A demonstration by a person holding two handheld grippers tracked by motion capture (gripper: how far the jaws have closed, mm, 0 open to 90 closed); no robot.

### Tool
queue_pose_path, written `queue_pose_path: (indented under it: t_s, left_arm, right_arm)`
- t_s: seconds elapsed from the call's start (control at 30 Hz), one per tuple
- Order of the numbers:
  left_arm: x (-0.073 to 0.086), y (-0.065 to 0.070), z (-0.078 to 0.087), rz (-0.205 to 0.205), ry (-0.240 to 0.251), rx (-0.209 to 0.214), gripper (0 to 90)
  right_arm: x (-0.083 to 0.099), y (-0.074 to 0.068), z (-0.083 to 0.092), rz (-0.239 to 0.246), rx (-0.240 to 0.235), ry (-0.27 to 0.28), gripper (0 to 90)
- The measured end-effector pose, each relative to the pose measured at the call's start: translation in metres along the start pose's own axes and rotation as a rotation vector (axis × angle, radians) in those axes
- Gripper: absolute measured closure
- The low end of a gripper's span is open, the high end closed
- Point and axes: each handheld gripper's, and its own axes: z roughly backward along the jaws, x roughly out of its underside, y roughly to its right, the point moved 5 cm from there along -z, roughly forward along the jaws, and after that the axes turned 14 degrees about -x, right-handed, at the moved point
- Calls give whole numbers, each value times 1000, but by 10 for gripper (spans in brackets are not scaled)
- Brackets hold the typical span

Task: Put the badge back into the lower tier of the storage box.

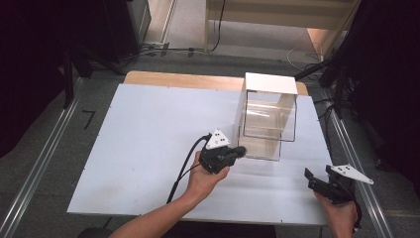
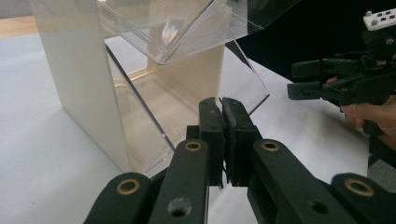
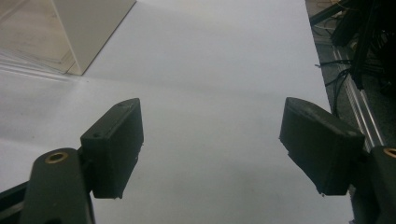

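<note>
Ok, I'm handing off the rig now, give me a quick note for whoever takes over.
Left gripper: shut, nothing between the jaws, tips at the front edge of the lower clear bin.
Right gripper: open, empty, over bare table near its right edge.
Bin unit: white frame, two clear tilt bins, at the right rear of the table. Both bins look empty; lower one appears tilted out.
Done: nothing placed.
Left: probably work the lower bin with the left gripper.

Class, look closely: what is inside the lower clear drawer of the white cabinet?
Nothing shows inside the lower clear drawer: through its clear walls only its bare floor and the white cabinet are seen. The shut left gripper covers a small part of its front.
</note>
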Motion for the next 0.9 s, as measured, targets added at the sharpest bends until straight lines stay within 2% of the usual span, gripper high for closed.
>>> queue_pose_path:
  t_s: [0.43,0.9]
  left_arm:
    - [-3,1,-9,16,7,-3,886]
    - [-7,5,-20,1,12,-22,886]
  right_arm:
    - [0,0,0,1,-2,-1,196]
    - [0,1,0,3,-2,0,196]
